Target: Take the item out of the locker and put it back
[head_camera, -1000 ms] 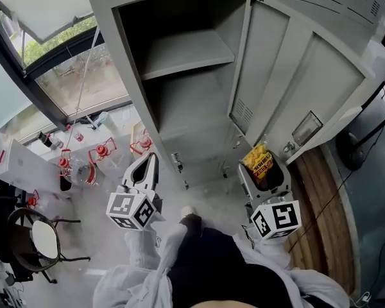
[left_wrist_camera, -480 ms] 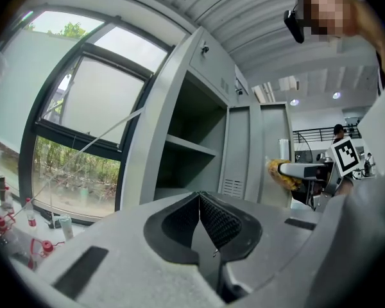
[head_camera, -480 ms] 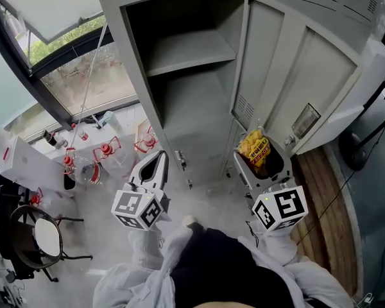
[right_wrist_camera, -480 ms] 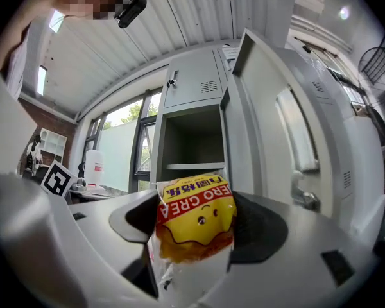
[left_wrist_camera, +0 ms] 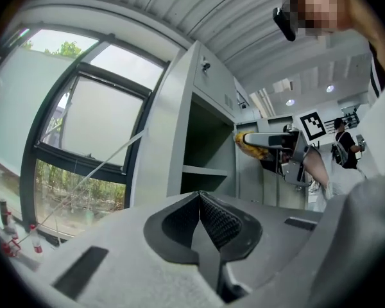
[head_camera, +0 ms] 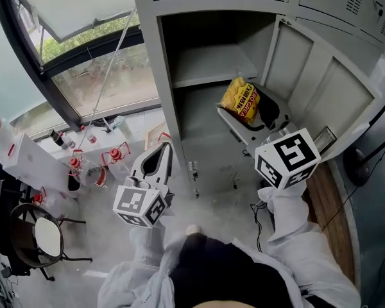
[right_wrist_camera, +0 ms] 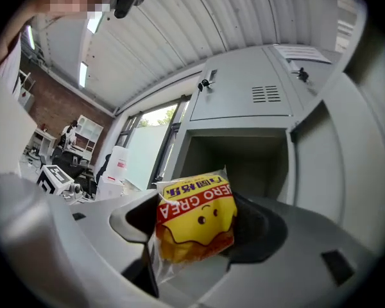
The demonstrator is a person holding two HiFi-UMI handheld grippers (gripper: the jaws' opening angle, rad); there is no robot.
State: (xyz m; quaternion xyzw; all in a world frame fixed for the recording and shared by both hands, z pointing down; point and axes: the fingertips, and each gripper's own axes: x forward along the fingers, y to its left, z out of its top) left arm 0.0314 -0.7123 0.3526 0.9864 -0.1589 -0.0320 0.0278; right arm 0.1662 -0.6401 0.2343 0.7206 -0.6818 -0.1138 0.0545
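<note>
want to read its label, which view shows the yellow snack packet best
The right gripper view: the yellow plastic snack packet sits large and centred, printed face toward the camera. The head view shows it small, from above. The left gripper view catches only a distant yellow edge.

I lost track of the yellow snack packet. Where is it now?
Head view, right of centre: the yellow snack packet is clamped in the right gripper, held up before the open locker.

Yellow snack pkt (right_wrist_camera: 196,220) held upright in right gripper (right_wrist_camera: 197,233), before open grey locker (head_camera: 167,108).
</note>
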